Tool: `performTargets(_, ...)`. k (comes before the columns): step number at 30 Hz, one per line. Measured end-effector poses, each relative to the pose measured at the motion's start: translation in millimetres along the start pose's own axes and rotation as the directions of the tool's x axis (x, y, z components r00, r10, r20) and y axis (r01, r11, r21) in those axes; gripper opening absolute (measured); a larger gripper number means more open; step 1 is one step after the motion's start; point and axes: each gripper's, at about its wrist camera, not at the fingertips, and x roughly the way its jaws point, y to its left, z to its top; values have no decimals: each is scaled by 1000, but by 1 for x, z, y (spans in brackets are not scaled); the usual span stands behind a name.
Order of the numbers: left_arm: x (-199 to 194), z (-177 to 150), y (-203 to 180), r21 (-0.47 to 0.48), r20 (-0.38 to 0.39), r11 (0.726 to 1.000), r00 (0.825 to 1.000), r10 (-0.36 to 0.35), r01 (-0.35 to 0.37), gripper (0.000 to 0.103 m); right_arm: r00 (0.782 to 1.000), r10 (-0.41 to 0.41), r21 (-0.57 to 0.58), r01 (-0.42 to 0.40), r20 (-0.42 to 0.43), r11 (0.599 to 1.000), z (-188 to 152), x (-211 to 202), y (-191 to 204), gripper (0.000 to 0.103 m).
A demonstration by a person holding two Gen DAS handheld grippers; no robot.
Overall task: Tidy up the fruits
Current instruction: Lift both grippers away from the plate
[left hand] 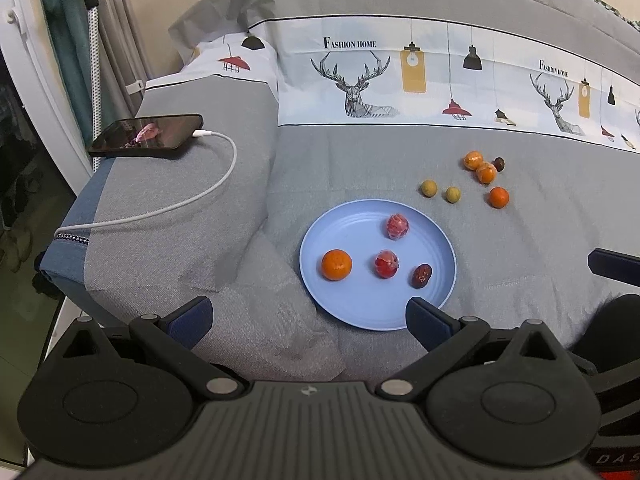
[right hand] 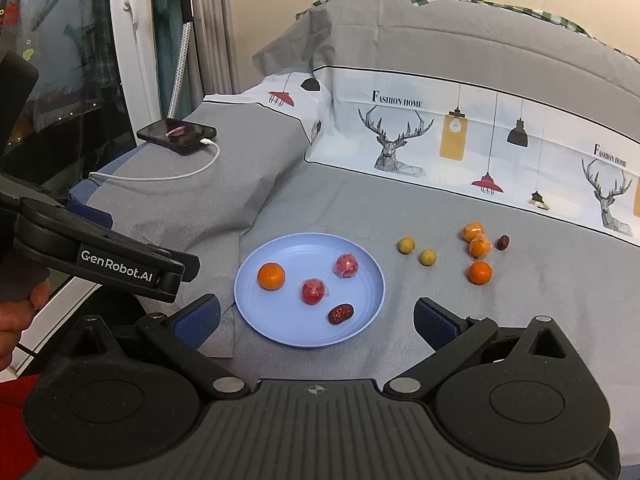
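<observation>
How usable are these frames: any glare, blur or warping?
Left wrist: sharp, soft even light, faint shadows under fruit on the blue plate; the phone screen shows a reflection. Right wrist: strong fisheye bending at the bedspread's printed band, dark vignette in the corners.

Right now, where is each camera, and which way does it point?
Left wrist: sits behind the open left gripper, facing the blue plate on the bed.
Right wrist: sits behind the open right gripper, facing the same plate; the left gripper and a hand show at left.
Both share plate, fruit, phone.
</observation>
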Motion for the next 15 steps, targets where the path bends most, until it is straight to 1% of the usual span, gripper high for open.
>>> performTargets(15, 10, 1, 0, -2, -28, 1000, 1000, -5, 5, 103, 1000, 10, 14, -10, -25, 1000, -1, 9, -1, 102)
